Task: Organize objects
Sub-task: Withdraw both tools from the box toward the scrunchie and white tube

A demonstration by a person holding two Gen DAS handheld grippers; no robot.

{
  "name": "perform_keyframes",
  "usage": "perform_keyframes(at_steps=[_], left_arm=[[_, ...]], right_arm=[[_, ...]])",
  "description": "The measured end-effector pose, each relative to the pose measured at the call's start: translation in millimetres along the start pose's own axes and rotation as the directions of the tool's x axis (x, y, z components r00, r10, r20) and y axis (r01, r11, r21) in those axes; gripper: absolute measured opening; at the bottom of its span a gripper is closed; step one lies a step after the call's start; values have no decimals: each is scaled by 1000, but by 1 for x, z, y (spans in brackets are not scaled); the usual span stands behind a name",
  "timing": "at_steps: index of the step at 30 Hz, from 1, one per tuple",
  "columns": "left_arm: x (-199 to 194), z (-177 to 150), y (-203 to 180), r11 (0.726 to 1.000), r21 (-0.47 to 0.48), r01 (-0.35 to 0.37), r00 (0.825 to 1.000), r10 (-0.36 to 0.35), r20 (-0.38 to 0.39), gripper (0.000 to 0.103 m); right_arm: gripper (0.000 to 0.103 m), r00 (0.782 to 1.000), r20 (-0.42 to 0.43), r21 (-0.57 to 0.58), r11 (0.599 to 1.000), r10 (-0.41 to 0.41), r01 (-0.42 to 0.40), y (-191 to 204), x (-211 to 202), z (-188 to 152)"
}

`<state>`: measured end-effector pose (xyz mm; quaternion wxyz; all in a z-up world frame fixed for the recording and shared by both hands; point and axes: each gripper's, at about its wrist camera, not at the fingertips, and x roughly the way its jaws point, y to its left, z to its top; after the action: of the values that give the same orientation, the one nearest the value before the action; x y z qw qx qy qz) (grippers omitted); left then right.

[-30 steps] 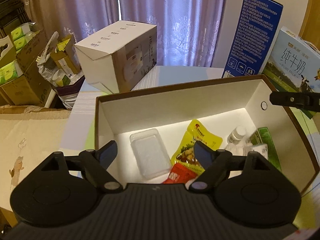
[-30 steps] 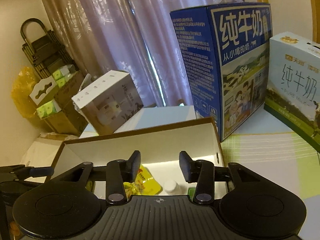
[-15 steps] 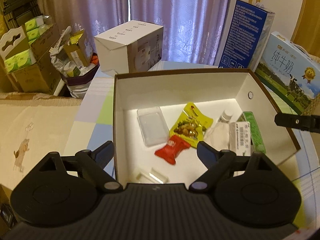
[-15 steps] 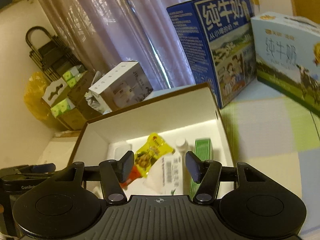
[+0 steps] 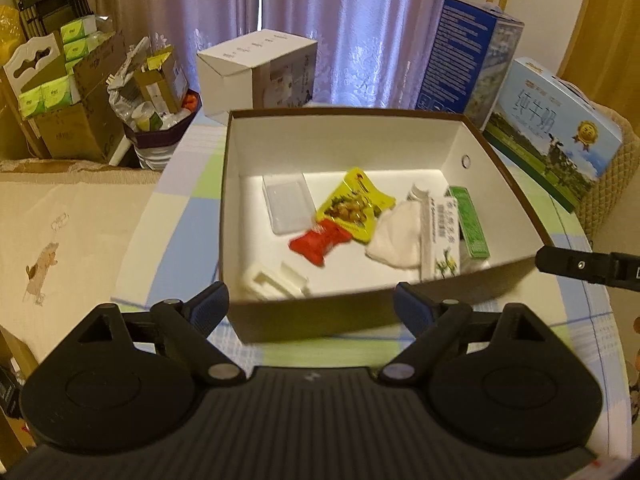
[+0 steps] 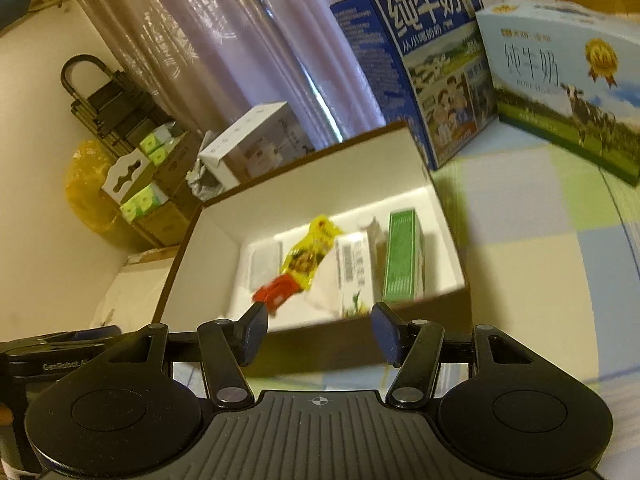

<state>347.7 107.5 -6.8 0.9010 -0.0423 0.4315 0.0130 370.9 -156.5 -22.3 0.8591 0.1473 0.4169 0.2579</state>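
An open brown box with white inside walls [image 5: 340, 144] [image 6: 320, 184] sits on the checked tablecloth. In it lie a clear plastic case [image 5: 287, 207], a yellow snack pouch [image 5: 354, 206] [image 6: 308, 258], a red packet [image 5: 318, 243] [image 6: 276, 295], a white bag [image 5: 394, 236], a white carton [image 5: 440, 236] [image 6: 352, 272], a green carton [image 5: 470, 220] [image 6: 402, 256] and a white plastic piece [image 5: 272, 282]. My left gripper [image 5: 312, 308] is open and empty just before the box's near wall. My right gripper [image 6: 318, 334] is open and empty at the near right corner.
Two milk cartons, dark blue [image 5: 468, 64] [image 6: 420, 60] and light blue [image 5: 552, 128] [image 6: 568, 80], stand behind and right of the box. A white box [image 5: 256, 72] stands behind it. Cardboard boxes and tissue packs [image 5: 60, 92] crowd the left. The right gripper's finger shows in the left view [image 5: 580, 266].
Both grippers have pulled back and up from inside the box, so the whole box and its contents now lie in front of them. Both stay open and empty.
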Motion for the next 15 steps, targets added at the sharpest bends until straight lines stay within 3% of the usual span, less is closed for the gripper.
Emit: perform_keyframes(at_steps=[10,12,15], left_arm=[[-19,-41,-14,1000,3,17,999,-16,-48,87],[-22,-49,-17,1000,3,20,998,-20,-55,87],[-26,-60,-20,1000,4,23,998,-23,-65,87]], right_arm=[[60,997,-20,78,995,71,-69,-1,-29,-32],[71,997,-24,97,993,77,-75,-3,-34,-38],[79,997,-40,102,992,72,-68,-4,-40,-46]])
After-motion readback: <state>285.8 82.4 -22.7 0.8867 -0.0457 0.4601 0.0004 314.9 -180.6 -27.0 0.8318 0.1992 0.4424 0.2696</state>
